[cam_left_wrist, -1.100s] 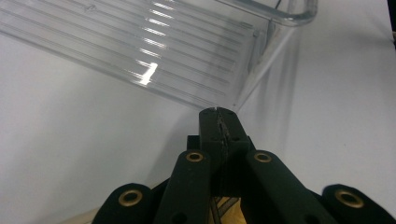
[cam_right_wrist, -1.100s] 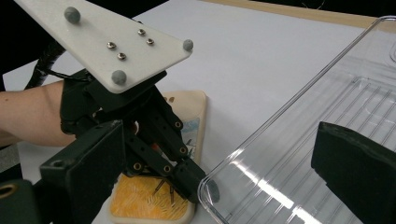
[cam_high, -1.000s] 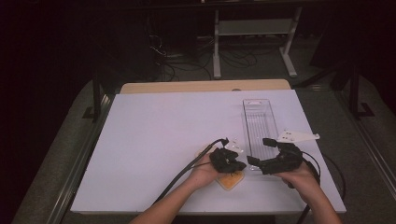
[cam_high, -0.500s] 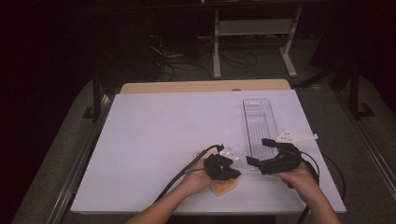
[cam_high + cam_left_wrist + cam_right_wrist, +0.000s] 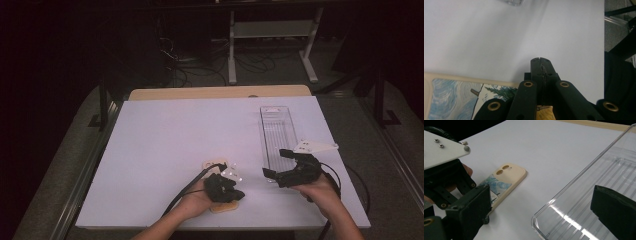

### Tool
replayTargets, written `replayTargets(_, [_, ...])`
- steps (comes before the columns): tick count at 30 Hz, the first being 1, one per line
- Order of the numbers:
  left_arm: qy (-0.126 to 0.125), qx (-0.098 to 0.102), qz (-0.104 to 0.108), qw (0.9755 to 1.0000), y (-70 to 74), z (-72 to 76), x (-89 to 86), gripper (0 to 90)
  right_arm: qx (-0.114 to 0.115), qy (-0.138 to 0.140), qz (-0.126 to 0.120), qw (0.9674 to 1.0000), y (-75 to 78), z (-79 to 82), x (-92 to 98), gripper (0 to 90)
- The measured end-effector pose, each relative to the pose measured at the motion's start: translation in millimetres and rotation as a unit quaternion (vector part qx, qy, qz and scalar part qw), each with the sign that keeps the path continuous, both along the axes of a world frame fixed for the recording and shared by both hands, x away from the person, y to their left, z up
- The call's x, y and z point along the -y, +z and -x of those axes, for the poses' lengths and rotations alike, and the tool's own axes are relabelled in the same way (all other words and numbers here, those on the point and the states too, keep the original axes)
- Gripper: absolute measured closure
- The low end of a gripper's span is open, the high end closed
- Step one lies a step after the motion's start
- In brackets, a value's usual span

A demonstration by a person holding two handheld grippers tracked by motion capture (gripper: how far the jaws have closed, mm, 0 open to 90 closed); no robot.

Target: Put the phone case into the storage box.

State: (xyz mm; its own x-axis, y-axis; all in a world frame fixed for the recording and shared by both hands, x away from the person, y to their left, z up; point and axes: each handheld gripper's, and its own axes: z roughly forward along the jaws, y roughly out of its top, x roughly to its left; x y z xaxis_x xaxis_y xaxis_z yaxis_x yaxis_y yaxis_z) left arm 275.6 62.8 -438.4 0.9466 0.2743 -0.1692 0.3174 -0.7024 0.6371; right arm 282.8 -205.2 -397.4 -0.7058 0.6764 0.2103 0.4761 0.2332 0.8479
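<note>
Both forearms come in from six o'clock. The left tongs [image 5: 223, 188] are clamped tight together, low and level; the right tongs [image 5: 276, 163] gape wide, aimed toward ten o'clock.

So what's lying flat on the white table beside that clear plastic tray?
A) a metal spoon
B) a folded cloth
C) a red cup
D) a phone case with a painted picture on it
D: the right gripper view shows a cream phone case with camera cut-outs and a blue painted scene, left of the clear tray.
</note>
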Motion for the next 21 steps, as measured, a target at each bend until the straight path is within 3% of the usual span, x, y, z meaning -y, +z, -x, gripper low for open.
replayTargets(12, [0.031,0.01,-0.027,0.9991,2.9,2.4,-43.2,90.0,0.001,0.001,0.0,1.0,-0.6,-0.4,-0.1,3.2])
replayTargets(21, [0.066,0.023,-0.046,0.9965,4.2,5.2,-74.7,90.0,-0.001,-0.001,0.0,1.0,-0.4,0.0,0.3,3.4])
